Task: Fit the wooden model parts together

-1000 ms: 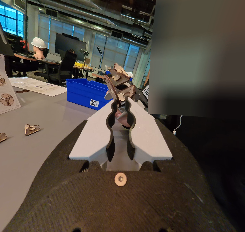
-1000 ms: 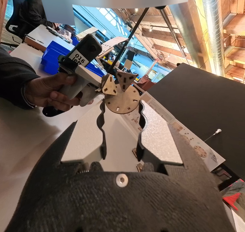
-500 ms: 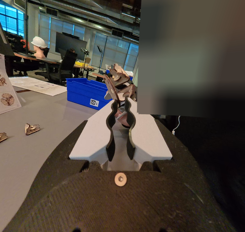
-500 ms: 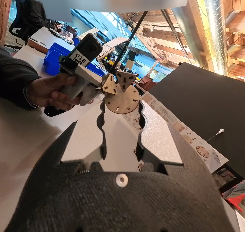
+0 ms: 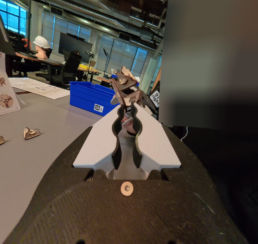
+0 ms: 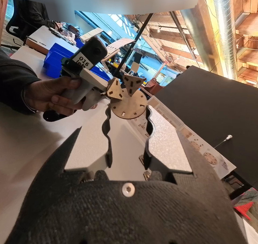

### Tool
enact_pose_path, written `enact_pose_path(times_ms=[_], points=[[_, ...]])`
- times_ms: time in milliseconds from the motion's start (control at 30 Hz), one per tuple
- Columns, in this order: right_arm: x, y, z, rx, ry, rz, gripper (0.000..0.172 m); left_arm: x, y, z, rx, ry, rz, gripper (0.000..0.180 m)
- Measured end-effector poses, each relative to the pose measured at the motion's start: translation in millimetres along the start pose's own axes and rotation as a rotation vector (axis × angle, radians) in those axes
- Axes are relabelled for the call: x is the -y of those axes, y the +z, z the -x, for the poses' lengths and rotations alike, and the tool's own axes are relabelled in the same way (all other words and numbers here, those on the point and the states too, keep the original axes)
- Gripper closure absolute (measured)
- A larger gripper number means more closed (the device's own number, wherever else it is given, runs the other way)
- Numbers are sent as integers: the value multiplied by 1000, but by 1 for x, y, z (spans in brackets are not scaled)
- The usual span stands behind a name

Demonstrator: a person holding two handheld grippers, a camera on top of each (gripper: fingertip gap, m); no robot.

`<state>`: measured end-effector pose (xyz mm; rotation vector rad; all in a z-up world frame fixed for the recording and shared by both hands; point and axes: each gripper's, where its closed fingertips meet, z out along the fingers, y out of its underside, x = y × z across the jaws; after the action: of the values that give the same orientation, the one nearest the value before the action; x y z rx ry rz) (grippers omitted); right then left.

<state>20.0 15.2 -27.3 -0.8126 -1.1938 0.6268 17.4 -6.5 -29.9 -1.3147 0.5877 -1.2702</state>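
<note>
At frame centre, the left gripper (image 5: 127, 109) pinches the wooden disc (image 6: 129, 106) edge-on (nearly closed); the right gripper (image 6: 127, 111) clamps the disc's rim, jaws wide.

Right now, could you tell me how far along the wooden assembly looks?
Two triangular wooden blocks already stand on the round slotted wooden disc. The right gripper clamps the disc's rim; the left gripper pinches its edge. Two loose wooden pieces remain on the grey table.
</note>
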Motion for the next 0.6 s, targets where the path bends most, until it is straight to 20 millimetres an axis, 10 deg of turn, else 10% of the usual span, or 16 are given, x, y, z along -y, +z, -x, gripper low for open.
enact_pose_path(times_ms=[500,600], points=[[-8,1,-2,-4,18,22,123,-2,1,7,-7,-51,-19,172],[-9,0,-4,-4,51,20,122,-2,1,16,39,-69,-30,143]])
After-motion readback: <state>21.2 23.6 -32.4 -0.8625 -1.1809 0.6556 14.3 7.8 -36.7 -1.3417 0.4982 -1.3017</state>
